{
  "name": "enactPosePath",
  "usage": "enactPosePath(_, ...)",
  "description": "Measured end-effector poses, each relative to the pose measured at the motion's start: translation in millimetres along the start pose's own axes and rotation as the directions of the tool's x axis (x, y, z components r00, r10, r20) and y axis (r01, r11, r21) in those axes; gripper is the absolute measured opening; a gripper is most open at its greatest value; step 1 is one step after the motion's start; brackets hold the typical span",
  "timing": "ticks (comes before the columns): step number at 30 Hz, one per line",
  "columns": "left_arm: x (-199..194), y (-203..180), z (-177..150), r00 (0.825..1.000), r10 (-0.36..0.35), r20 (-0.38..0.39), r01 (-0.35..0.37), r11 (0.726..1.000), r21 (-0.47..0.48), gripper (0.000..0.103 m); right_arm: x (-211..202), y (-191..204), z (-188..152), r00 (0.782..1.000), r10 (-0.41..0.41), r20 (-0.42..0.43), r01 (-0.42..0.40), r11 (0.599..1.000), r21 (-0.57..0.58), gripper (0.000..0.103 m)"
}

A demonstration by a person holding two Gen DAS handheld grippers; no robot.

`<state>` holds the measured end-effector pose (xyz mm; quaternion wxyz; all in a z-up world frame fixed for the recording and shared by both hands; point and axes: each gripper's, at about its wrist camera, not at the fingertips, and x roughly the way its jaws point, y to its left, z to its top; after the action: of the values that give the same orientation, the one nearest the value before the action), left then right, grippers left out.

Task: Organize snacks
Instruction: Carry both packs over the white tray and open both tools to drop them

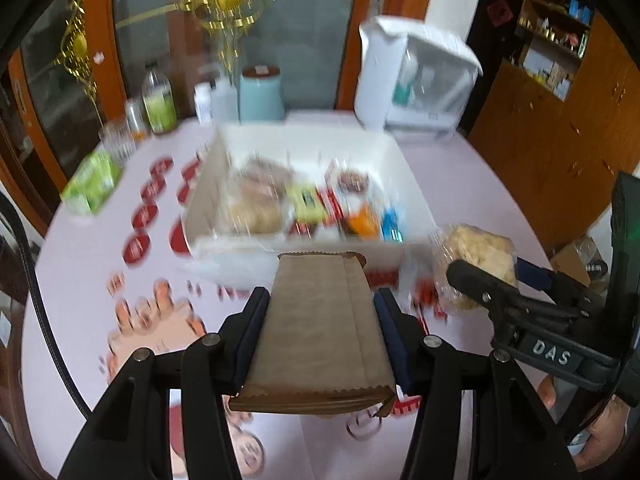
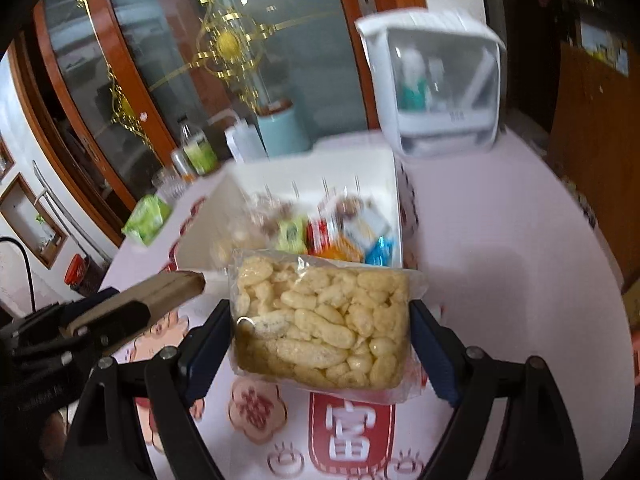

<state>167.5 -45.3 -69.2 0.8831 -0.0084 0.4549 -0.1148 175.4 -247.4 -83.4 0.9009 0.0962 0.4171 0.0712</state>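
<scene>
Left gripper: nearest the lens in the left wrist view, its jaws are closed on a flat brown paper packet, pads pressing both long edges; the packet is lifted off the table and points toward the white box
Right gripper: its jaws are clamped on a clear bag of puffed rice snacks, held by its two short sides above the tablecloth, just short of the white box's near wall
Pairing: seen from the left wrist, the right gripper and its bag sit to the right of the brown packet, both at about the same reach from the box
White box: open-topped, just beyond both held items on the pink printed tablecloth
Already in the box: several wrapped snacks, among them a pale round one at the left, a yellow-green pack, an orange pack and a blue pack; blur hides the finer detail
Left of the box: a green packet lies on the cloth, apart from the box
Behind the box: bottles, a light blue canister and a white plastic container
Progress: judged well along; the box is partly filled, and two snacks are in hand and not yet dropped in
Remaining: both held items, and possibly the green packet if it counts as a snack
</scene>
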Motion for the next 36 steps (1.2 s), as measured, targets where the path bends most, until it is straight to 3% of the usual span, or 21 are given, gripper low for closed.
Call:
enactPosePath(13, -15, 32, 106, 0.987, 0.023, 0.161, -0.019, 0.999, -0.028, 0.053, 25, 17, 71, 0.994, -0.043, 0.098, 0.046, 0.999, -0.028, 0.086)
enactPosePath(20, 16, 28, 136, 0.988, 0.007, 0.153, -0.005, 1.000, -0.015, 0.053, 51, 23, 95, 0.991, -0.080, 0.103, 0.084, 0.996, -0.037, 0.086)
enactPosePath(25, 53, 27, 142, 0.995, -0.001, 0.098, 0.002, 1.000, -0.013, 0.053, 82, 16, 101, 0.997, -0.072, 0.043, 0.073, 0.997, -0.027, 0.088)
enactPosePath(26, 62, 27, 143, 0.997, -0.008, 0.080, 0.010, 1.000, -0.017, 0.055, 88, 16, 100, 0.997, -0.076, 0.030, 0.077, 0.996, -0.036, 0.089)
enactPosePath(28, 75, 32, 144, 0.998, -0.032, 0.059, 0.035, 0.998, -0.043, 0.072, 104, 16, 97, 0.994, -0.107, 0.018, 0.108, 0.992, -0.066, 0.094)
enactPosePath(29, 79, 34, 143, 0.997, -0.043, 0.057, 0.046, 0.997, -0.058, 0.087, 110, 16, 94, 0.992, -0.122, 0.017, 0.123, 0.989, -0.080, 0.095)
enactPosePath(30, 82, 38, 143, 0.997, -0.051, 0.051, 0.055, 0.996, -0.076, 0.093, 113, 17, 91, 0.991, -0.131, 0.015, 0.132, 0.987, -0.087, 0.095)
enactPosePath(33, 89, 46, 141, 0.997, -0.066, 0.035, 0.069, 0.990, -0.120, 0.093, 116, 15, 88, 0.994, -0.110, 0.005, 0.110, 0.991, -0.077, 0.096)
enactPosePath(36, 89, 52, 138, 0.999, -0.026, 0.028, 0.030, 0.991, -0.132, 0.095, 114, 15, 87, 0.995, -0.096, 0.010, 0.097, 0.993, -0.065, 0.097)
